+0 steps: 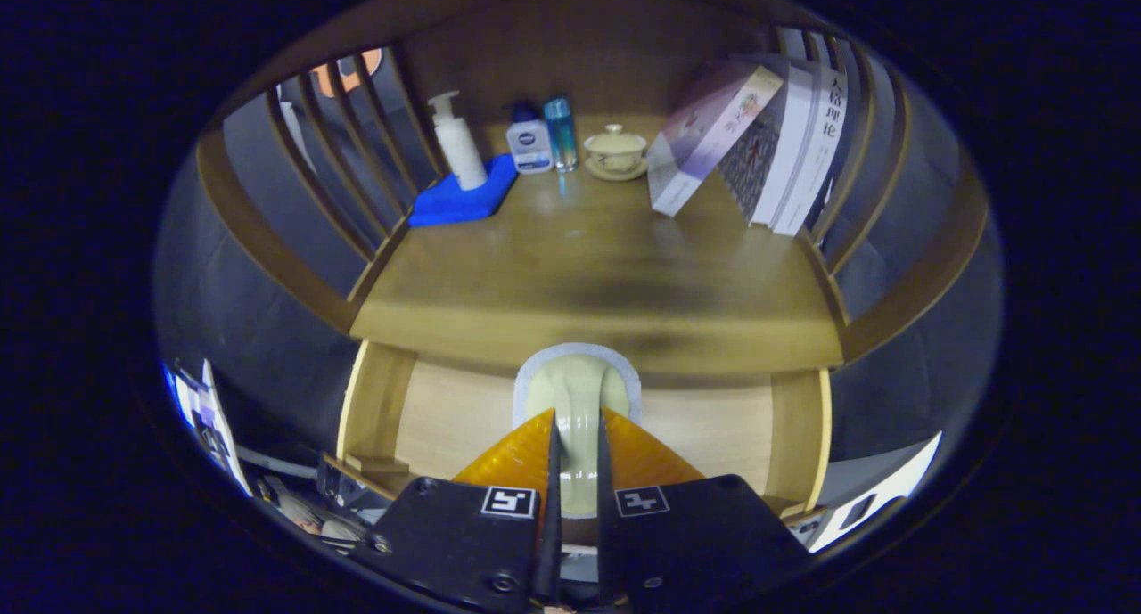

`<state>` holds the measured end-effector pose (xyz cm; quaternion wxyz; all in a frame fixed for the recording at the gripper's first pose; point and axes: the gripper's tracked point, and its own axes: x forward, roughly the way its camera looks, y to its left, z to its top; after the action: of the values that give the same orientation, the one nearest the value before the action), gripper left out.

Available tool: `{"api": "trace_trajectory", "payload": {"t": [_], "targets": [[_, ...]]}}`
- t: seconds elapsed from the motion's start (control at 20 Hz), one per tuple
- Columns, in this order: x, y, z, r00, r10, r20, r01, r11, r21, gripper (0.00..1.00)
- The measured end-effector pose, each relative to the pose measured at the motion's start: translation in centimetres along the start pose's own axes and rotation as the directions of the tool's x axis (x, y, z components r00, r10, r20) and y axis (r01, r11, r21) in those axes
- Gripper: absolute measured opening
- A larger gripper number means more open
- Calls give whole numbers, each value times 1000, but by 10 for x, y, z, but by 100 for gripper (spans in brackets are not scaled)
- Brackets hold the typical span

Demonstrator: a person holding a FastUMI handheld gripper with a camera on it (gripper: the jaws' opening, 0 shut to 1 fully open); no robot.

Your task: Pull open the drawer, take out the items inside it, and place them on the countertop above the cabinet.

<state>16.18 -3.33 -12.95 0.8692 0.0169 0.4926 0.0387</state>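
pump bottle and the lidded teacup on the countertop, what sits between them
In the gripper view, two small bottles stand between the pump bottle and the lidded teacup: a white-labelled bottle and a slim blue bottle.

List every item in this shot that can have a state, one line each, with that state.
Tool: shut on the pale green flat item with grey edging.
Pale green flat item with grey edging: held between the fingers, above the open drawer.
Light wooden drawer: pulled open.
White pump bottle: upright on the blue cloth.
Lidded cream teacup: lid on, on its saucer.
Row of books: leaning.
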Motion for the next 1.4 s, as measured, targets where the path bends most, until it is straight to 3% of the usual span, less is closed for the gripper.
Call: {"api": "trace_trajectory", "payload": {"t": [0.4,0.75,0.85,1.05,1.25,1.4], "targets": [[51,3,55,999,-35,-24,36,999,24,19],[70,-2,68,998,-58,11,57,997,45,20],[69,-2,73,998,-42,53,38,996,78,25],[49,-8,80,983,-29,183,11,995,101,51],[6,1,63,944,6,330,-23,999,47,76],[-39,13,37,881,23,473,-37,999,19,76]]}}
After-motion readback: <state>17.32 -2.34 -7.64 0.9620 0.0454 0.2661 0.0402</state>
